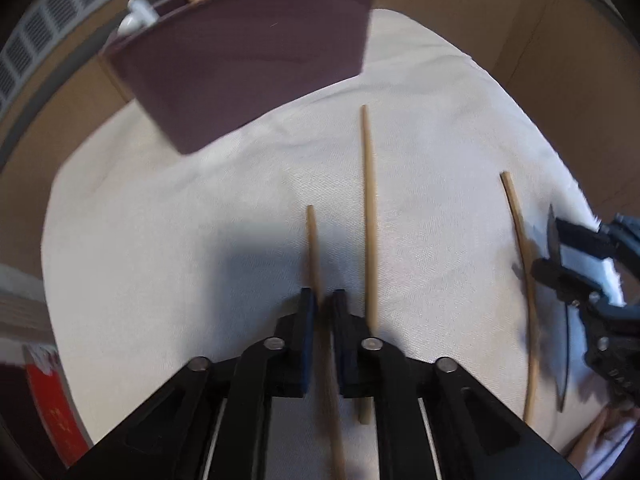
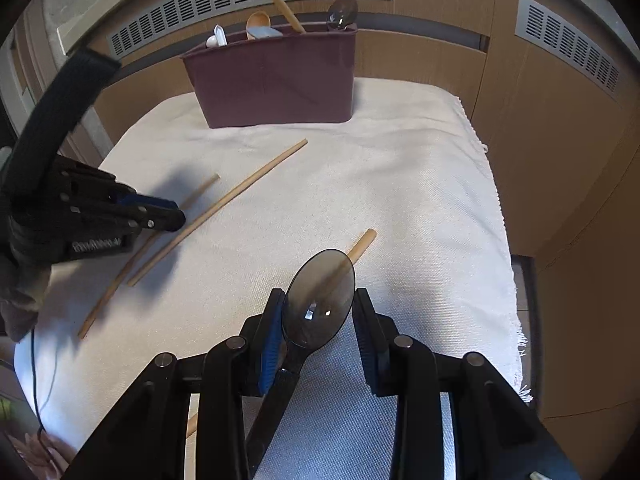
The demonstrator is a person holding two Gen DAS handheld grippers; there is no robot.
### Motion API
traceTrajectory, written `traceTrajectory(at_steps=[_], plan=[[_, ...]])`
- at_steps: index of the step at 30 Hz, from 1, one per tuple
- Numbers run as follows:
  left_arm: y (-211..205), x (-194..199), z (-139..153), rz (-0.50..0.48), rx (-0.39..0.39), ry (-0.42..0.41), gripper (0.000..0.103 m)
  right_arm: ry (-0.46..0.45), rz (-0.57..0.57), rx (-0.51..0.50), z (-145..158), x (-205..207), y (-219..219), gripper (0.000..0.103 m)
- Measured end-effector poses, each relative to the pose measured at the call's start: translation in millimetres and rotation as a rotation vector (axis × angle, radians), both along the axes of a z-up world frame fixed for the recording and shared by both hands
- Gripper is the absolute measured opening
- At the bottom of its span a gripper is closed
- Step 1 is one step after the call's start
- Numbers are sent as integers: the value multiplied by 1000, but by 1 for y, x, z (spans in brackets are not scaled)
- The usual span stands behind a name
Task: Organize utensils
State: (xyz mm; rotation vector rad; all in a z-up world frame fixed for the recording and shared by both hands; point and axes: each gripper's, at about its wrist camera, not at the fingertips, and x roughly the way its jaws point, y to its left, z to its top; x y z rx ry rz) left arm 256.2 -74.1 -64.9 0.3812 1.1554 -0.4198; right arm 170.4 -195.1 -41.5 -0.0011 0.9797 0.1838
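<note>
Smoky translucent plastic spoon (image 2: pixel 320 300): handle hidden under right gripper (image 2: pixel 318 320).
Thin wooden chopstick (image 1: pixel 316 264): blurred, near end cut off by frame.
Maroon rectangular utensil holder (image 1: pixel 256 60): contents largely cropped in left view.
</note>
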Motion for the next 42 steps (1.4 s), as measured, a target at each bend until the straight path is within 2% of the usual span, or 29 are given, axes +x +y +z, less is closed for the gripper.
traceTrajectory(at_steps=[1, 3, 5, 8, 11, 12, 14, 19, 23, 25, 27, 29, 32, 34, 40, 41, 42], plan=[[0, -4, 1, 4, -2, -17, 6, -9, -1, 1, 3, -1, -1, 31], [10, -12, 9, 42, -83, -29, 6, -40, -6, 7, 11, -5, -3, 31], [25, -32, 29, 112, -189, -123, 6, -76, -10, 14, 21, -9, -7, 30], [49, -57, 57, 191, -307, -245, 6, -123, -13, 15, 37, -14, -7, 28], [63, -75, 77, 227, -369, -320, 6, -162, -13, 7, 51, -16, -3, 26], [54, -77, 78, 234, -372, -343, 6, -173, -12, 4, 55, -17, -2, 22], [52, -77, 87, 238, -396, -371, 6, -191, -5, 3, 61, -19, 1, 3], [60, -83, 100, 241, -453, -393, 6, -200, 12, 6, 68, -19, 2, 3], [69, -83, 99, 275, -477, -387, 6, -175, -14, 36, 66, -14, -16, 6], [73, -87, 99, 284, -483, -387, 6, -144, -27, 32, 58, -11, -24, 12], [77, -90, 99, 288, -488, -389, 6, -111, -44, 23, 46, -6, -28, 29], [81, -90, 98, 295, -498, -386, 6, -68, -36, 28, 32, 3, -27, 38], [85, -91, 99, 300, -509, -380, 6, -21, 21, 11, 13, 22, -11, 39], [87, -93, 99, 299, -506, -381, 6, -14, 69, -17, 4, 34, 2, 44], [91, -95, 100, 300, -514, -374, 6, 40, 118, -57, -20, 63, 18, 47], [91, -95, 100, 300, -515, -373, 6, 50, 123, -64, -23, 63, 20, 41], [90, -95, 100, 300, -514, -372, 6, 45, 121, -76, -23, 61, 22, 31]])
